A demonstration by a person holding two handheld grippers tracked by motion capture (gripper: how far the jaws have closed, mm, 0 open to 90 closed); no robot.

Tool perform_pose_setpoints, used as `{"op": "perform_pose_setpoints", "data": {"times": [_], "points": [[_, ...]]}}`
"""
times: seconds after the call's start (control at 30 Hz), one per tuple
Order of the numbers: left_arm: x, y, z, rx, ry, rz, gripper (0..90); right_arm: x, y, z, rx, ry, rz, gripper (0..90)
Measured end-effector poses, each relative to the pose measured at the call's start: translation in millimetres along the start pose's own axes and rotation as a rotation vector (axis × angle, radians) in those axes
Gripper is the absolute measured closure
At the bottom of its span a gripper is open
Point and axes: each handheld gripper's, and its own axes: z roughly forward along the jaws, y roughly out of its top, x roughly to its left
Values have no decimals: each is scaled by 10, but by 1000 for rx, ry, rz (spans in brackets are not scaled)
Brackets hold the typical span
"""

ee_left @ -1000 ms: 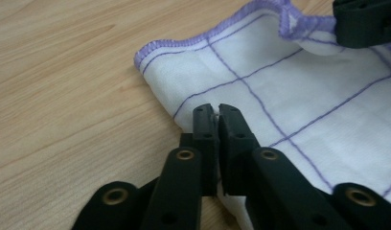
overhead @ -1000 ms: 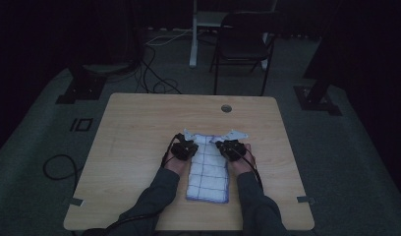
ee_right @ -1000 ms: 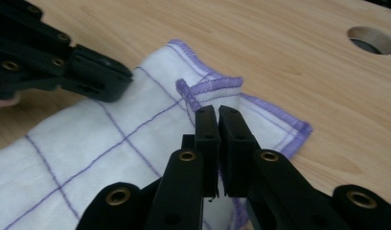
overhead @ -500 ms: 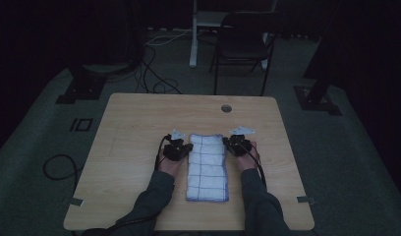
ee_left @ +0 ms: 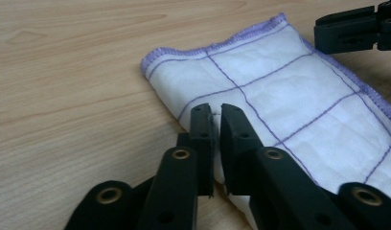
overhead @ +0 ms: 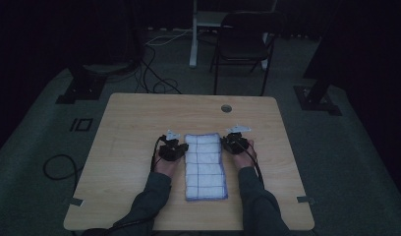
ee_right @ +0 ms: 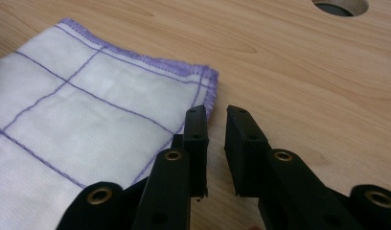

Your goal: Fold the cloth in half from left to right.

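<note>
Nearest in high view: two sleeved forearms rising from bottom edge over table, w/ folded white cloth lying flat between them, purple grid lines + purple stitched hem, long side running away from person. Left gripper just beside cloth's left edge near far end; right gripper just beside right edge, same level. In left gripper view, left gripper jaws a narrow slit apart, just been opening, tips over cloth edge, pads not pressing on it; other gripper's black jaw at top right beyond cloth. In right gripper view, right gripper jaws parted a bit wider, also just been opening, gap over bare wood just beside cloth corner hem, nothing pinched. Farther on, round cable hole near table's far edge. Beyond table, dark floor w/ cables, chair + stand bases
</note>
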Motion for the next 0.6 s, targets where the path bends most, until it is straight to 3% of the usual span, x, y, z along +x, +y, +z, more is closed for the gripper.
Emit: {"op": "perform_pose_setpoints", "data": {"times": [0.27, 0.5, 0.6], "points": [[36, 107, 48, 1, 20, 3, 717, 25, 53, 46, 5, 7, -6, 793], [94, 227, 214, 18, 98, 10, 666, 61, 115, 67, 1, 15, -19, 790], [107, 245, 235, 22, 111, 7, 646, 71, 128, 67, 1, 16, -23, 789]]}}
